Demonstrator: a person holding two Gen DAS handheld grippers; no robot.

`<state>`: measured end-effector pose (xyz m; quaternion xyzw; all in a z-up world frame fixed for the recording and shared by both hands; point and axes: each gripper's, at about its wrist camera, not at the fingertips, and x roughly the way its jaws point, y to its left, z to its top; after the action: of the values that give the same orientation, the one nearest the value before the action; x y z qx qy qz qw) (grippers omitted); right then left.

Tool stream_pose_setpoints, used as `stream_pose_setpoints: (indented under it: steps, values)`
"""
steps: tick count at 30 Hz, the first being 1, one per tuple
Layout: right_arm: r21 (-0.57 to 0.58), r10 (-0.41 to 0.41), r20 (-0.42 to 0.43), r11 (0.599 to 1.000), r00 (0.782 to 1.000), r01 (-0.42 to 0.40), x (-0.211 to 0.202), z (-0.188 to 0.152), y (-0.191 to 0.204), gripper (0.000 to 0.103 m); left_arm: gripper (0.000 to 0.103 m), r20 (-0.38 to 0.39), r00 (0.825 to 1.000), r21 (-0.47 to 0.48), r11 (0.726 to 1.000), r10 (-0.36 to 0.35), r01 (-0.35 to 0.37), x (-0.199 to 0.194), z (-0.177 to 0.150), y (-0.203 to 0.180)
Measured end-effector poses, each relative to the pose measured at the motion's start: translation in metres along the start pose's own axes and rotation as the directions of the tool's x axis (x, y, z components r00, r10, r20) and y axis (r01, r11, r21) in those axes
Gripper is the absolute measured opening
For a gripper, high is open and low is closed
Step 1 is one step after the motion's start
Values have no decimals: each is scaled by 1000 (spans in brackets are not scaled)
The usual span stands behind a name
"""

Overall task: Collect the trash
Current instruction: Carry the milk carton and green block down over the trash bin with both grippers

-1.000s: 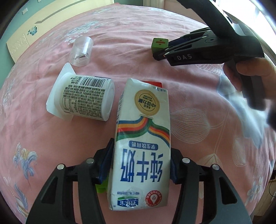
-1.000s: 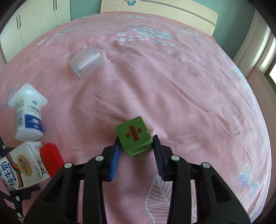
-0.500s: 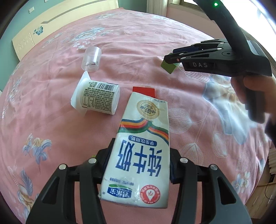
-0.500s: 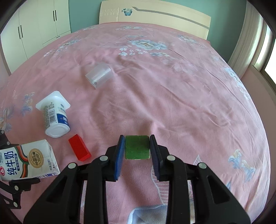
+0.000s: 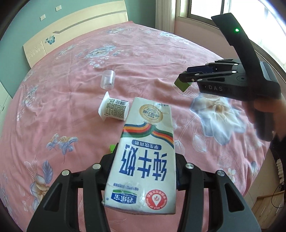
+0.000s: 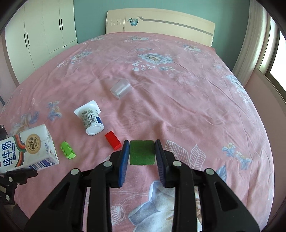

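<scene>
My left gripper [image 5: 144,171] is shut on a white milk carton [image 5: 144,157] and holds it above the pink bed; the carton also shows in the right wrist view [image 6: 26,148]. My right gripper [image 6: 142,151] is shut on a green block [image 6: 142,152] held above the bed; it also shows in the left wrist view [image 5: 182,84]. A white yogurt cup [image 6: 90,119] lies on its side on the sheet. A clear plastic cup [image 6: 120,88] lies beyond it.
A red block [image 6: 112,140] and a light green toy brick [image 6: 67,150] lie on the pink floral bedsheet [image 6: 178,100]. A headboard [image 6: 160,21] stands at the far end, a white wardrobe [image 6: 41,35] to the left, a window [image 5: 232,10] beside the bed.
Both grippers have risen well above the bed with the carton and the green block. The red block and green brick are now uncovered on the sheet.
</scene>
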<state>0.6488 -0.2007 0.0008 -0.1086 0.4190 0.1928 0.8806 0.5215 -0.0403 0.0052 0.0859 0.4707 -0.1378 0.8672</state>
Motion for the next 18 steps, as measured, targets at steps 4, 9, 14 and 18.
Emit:
stream_pose_setpoints:
  steps: [4,9,14,18]
  values:
    - [-11,-8,45,1000,999,8,-53,-1,11,30,50,42,999,-8,1000,18,-18,-40,-7,-2]
    - [-47,-9,100,999,995,14,-121,-5,33,30,50,93,995,-13,999,41,-40,-92,-20,-7]
    - [-92,-9,142,995,990,22,-180,-18,57,30,50,149,987,-16,998,63,-61,-144,-34,-15]
    - [-114,0,179,993,984,20,-227,-29,75,30,50,191,978,-18,997,78,-76,-184,-48,-23]
